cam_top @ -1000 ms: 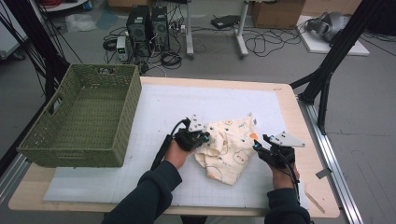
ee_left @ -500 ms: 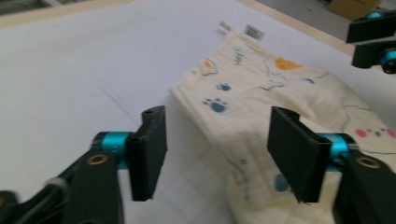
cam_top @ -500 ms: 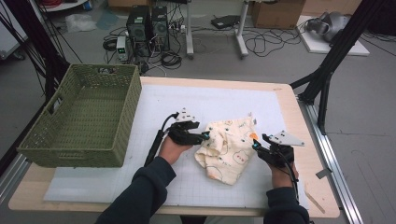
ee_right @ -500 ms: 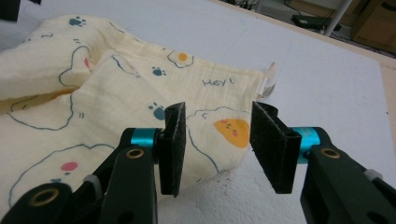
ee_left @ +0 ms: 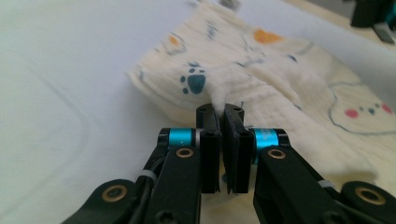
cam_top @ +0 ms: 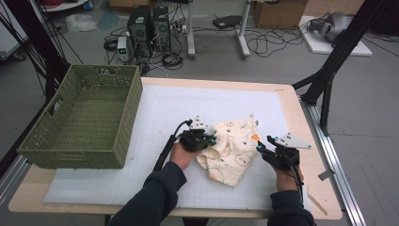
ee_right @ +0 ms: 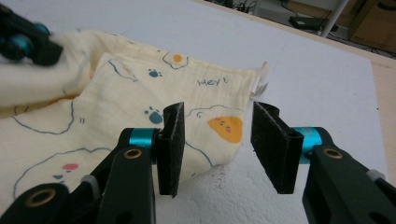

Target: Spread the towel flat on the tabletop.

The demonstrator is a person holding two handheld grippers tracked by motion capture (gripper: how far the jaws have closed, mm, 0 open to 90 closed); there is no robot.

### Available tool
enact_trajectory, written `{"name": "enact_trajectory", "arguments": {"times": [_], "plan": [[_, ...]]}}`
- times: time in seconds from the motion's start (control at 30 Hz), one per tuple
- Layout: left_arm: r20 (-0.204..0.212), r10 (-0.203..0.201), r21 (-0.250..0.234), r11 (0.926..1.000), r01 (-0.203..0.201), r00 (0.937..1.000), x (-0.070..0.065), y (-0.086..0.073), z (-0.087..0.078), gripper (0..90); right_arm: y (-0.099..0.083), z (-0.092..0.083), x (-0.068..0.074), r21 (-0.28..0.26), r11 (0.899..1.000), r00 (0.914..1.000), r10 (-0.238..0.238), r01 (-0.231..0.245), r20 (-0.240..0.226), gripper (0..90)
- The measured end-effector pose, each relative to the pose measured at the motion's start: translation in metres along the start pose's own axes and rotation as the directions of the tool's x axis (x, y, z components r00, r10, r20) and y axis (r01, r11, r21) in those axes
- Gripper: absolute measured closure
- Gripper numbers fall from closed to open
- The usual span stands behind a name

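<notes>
A cream cloth (cam_top: 233,150) printed with paw marks and egg shapes lies crumpled on the white mat (cam_top: 188,103). My left gripper (cam_top: 209,140) is at the cloth's left edge. In the left gripper view its jaws (ee_left: 220,109) have just closed and pinch a raised fold of the cloth (ee_left: 289,79). My right gripper (cam_top: 261,147) sits at the cloth's right edge. Seen in the right gripper view, it (ee_right: 219,109) stands open, low over the mat, with the cloth's (ee_right: 140,93) corner lying between its pads untouched.
A green woven basket (cam_top: 94,70) stands on the table's left side. The wooden table edge (cam_top: 291,99) runs close on the right, with a dark frame leg beyond it. Cables and boxes lie on the floor behind.
My left gripper drew back to the left with its jaws apart, then returned to the cloth's edge and shut on a fold. The right gripper kept still.
</notes>
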State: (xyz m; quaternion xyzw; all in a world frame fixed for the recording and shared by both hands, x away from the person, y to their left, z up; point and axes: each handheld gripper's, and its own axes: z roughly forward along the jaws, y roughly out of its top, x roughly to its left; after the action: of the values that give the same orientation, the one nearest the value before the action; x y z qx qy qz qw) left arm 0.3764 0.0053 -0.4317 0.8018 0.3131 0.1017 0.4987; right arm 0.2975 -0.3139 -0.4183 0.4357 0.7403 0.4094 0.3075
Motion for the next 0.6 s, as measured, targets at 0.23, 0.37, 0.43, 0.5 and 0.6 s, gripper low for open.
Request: {"name": "enact_trajectory", "arguments": {"times": [0.23, 0.37, 0.43, 0.5, 0.6], "plan": [[-0.122, -0.067, -0.081, 0.9951, 0.058, 0.9903, 0.039, 0.004, -0.038, 85.5, -0.001, 0.0, 0.0, 0.008, 1.0, 0.9999, 0.012, -0.012, -0.006, 55.1], [-0.232, -0.121, -0.118, 0.9884, 0.095, 0.9651, 0.064, -0.001, -0.055, 85.6, 0.001, 0.003, 0.003, 0.007, 1.0, 0.9998, 0.007, -0.007, -0.019, 55.3], [-0.284, -0.129, -0.11, 0.9887, 0.102, 0.9502, 0.074, -0.004, -0.059, 85.6, 0.002, 0.007, 0.005, 0.015, 1.0, 0.9996, -0.004, 0.004, -0.028, 55.3], [-0.339, -0.136, -0.11, 0.9884, 0.104, 0.9309, 0.082, -0.007, -0.062, 85.6, 0.002, 0.011, 0.008, 0.023, 1.0, 0.9992, -0.005, 0.006, -0.039, 55.2], [-0.376, -0.157, -0.136, 0.9842, 0.113, 0.9131, 0.088, -0.009, -0.064, 85.3, 0.003, 0.014, 0.012, 0.032, 0.999, 0.9984, -0.019, 0.021, -0.053, 55.1]]}}
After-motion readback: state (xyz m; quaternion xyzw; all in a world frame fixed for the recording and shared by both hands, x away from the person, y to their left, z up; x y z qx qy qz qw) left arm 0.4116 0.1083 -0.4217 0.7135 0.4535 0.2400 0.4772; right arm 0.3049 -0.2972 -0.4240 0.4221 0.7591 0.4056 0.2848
